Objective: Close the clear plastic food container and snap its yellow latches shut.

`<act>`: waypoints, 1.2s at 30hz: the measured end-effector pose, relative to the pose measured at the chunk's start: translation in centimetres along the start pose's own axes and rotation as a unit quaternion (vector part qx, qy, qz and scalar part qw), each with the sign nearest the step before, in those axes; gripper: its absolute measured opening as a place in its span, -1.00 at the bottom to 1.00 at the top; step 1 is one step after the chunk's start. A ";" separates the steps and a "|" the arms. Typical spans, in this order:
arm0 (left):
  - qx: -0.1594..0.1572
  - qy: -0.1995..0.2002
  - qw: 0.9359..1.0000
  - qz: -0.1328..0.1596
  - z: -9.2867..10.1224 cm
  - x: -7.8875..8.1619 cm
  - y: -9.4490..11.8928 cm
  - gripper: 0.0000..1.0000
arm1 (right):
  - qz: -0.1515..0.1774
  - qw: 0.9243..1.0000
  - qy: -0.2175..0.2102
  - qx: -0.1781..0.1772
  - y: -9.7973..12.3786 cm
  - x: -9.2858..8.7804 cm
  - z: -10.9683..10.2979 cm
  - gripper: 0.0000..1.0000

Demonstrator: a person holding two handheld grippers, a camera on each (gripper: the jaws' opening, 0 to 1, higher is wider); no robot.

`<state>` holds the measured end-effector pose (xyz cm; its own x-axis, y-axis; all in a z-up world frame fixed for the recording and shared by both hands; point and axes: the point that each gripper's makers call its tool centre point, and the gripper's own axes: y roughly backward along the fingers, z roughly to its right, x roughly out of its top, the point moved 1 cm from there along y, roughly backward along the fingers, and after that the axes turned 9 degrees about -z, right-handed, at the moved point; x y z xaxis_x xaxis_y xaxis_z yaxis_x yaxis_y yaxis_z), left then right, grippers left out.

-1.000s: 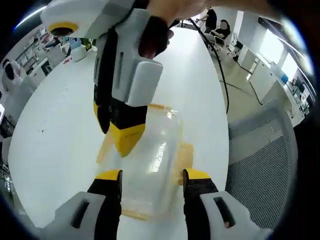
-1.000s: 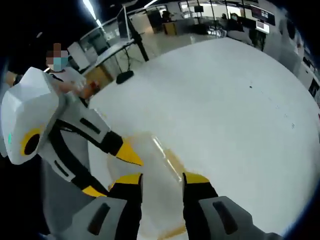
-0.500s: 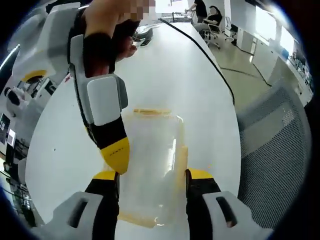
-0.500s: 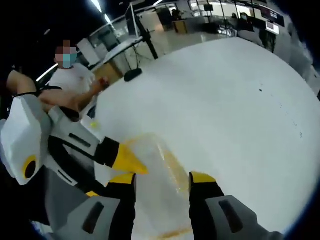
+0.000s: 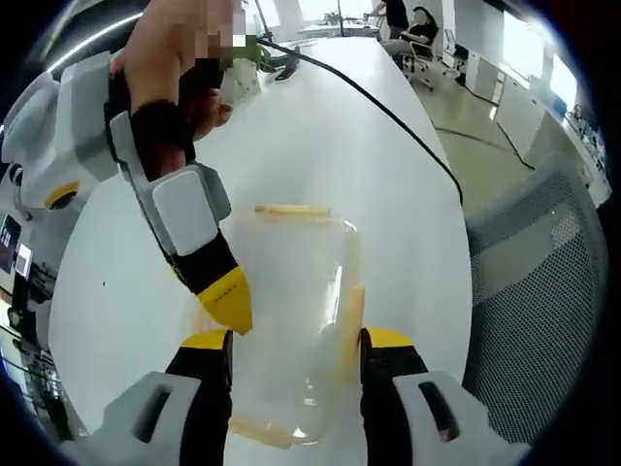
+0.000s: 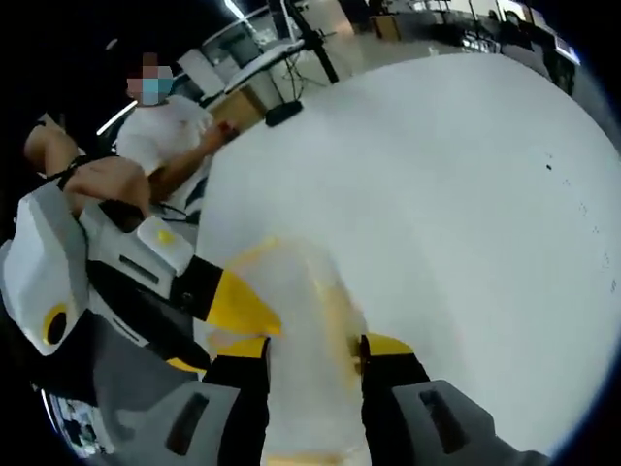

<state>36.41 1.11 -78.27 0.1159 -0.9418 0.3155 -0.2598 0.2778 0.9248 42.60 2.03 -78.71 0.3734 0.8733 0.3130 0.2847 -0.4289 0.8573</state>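
Clear plastic food container (image 5: 291, 320) lying on the white table (image 5: 388, 184), long side running away from the left gripper (image 5: 296, 342), whose spread yellow-tipped jaws stand either side of the container's near half without visibly pinching it. Rounded corners, glossy see-through walls, lid seemingly down on top. Yellow latches at its edges: one along the far short end (image 5: 292, 210), one on the right long side (image 5: 351, 318), one at the near end (image 5: 260, 431); whether they are snapped cannot be told.

Left gripper view, past the container: right gripper (image 5: 225, 297) coming in from the left, a yellow tip touching the container's left edge, a hand around its white and black body; a black cable (image 5: 388, 107) across the table beyond the container; a grey mesh chair (image 5: 534, 291) right of it.

Right gripper view: same container (image 6: 301, 330), blurred, between the right gripper's (image 6: 312, 349) parted jaws; left gripper (image 6: 238, 306) entering from the left, yellow wedge tip at the container's side; a seated person in a white shirt (image 6: 170, 146) behind the container.
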 end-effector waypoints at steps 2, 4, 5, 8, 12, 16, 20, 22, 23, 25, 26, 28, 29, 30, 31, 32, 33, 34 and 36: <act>0.003 -0.008 1.000 -0.006 0.1 0.0 -0.1 0.05 | -0.004 1.000 0.012 -0.003 0.3 0.2 0.3 -0.45; 0.006 -0.013 1.000 -0.007 0.0 -0.1 -0.1 0.04 | -0.006 1.000 0.019 -0.005 0.5 0.4 0.3 -0.54; 0.006 -0.015 1.000 -0.006 0.0 -0.1 -0.1 0.04 | -0.010 1.000 0.022 -0.004 0.5 0.4 0.3 -0.56; 0.005 -0.014 1.000 -0.004 0.0 -0.1 -0.1 0.04 | -0.019 0.999 0.026 0.001 0.4 0.3 0.4 -0.56; 0.006 -0.016 1.000 -0.002 -0.1 -0.1 -0.1 0.04 | -0.032 0.999 0.024 0.009 0.2 0.4 0.4 -0.54; 0.007 -0.015 1.000 -0.003 -0.1 -0.2 -0.1 0.03 | -0.042 0.999 0.021 0.016 0.2 0.4 0.5 -0.52; 0.009 -0.015 1.000 0.001 -0.2 -0.2 -0.1 0.02 | -0.043 0.999 0.011 0.027 0.2 0.3 0.5 -0.52; 0.009 -0.014 1.000 0.003 -0.2 -0.2 -0.1 0.02 | -0.041 0.999 0.003 0.033 0.2 0.2 0.6 -0.52; 0.009 -0.014 1.000 0.004 -0.2 -0.2 -0.1 0.01 | -0.040 0.999 0.001 0.035 0.3 0.2 0.6 -0.53; 0.010 -0.015 1.000 0.003 -0.2 -0.2 -0.1 0.00 | -0.043 0.998 -0.001 0.035 0.2 0.2 0.7 -0.53; 0.010 -0.016 1.000 0.003 -0.2 -0.2 -0.1 0.00 | -0.043 0.998 -0.001 0.042 0.1 0.2 0.6 -0.54; 0.010 -0.017 1.000 0.004 -0.2 0.0 -0.1 0.00 | -0.043 0.998 -0.014 0.037 0.7 -0.4 0.2 -0.54; 0.011 -0.017 1.000 0.003 -0.2 0.0 0.0 -0.01 | -0.042 0.998 -0.022 0.039 0.5 -0.3 0.4 -0.55; 0.012 -0.019 1.000 0.002 -0.2 0.0 -0.1 -0.02 | -0.042 0.998 -0.021 0.039 0.6 -0.4 0.4 -0.55; 0.012 -0.018 1.000 0.003 -0.2 0.0 0.0 -0.02 | -0.043 0.998 -0.021 0.039 0.4 -0.2 0.4 -0.55; 0.013 -0.019 1.000 0.004 -0.2 -0.1 0.0 -0.03 | -0.044 0.998 -0.023 0.039 0.4 -0.2 0.4 -0.55; 0.038 -0.051 0.998 0.000 -0.9 -0.2 0.0 -0.04 | -0.044 0.998 -0.028 0.033 0.6 -0.1 0.6 -0.54; 0.028 -0.032 0.999 0.013 -0.2 0.1 -0.2 -0.04 | -0.043 0.998 -0.038 0.036 0.6 -0.2 0.7 -0.54; 0.032 -0.034 0.999 0.015 -0.2 0.0 -0.2 -0.04 | -0.040 0.997 -0.042 0.040 0.6 -0.2 0.9 -0.54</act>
<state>36.63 1.08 -78.38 0.0430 -0.9444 0.3261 -0.3235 0.2957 0.8989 43.49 1.43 -78.60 0.4193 0.8840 0.2067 0.3851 -0.3794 0.8413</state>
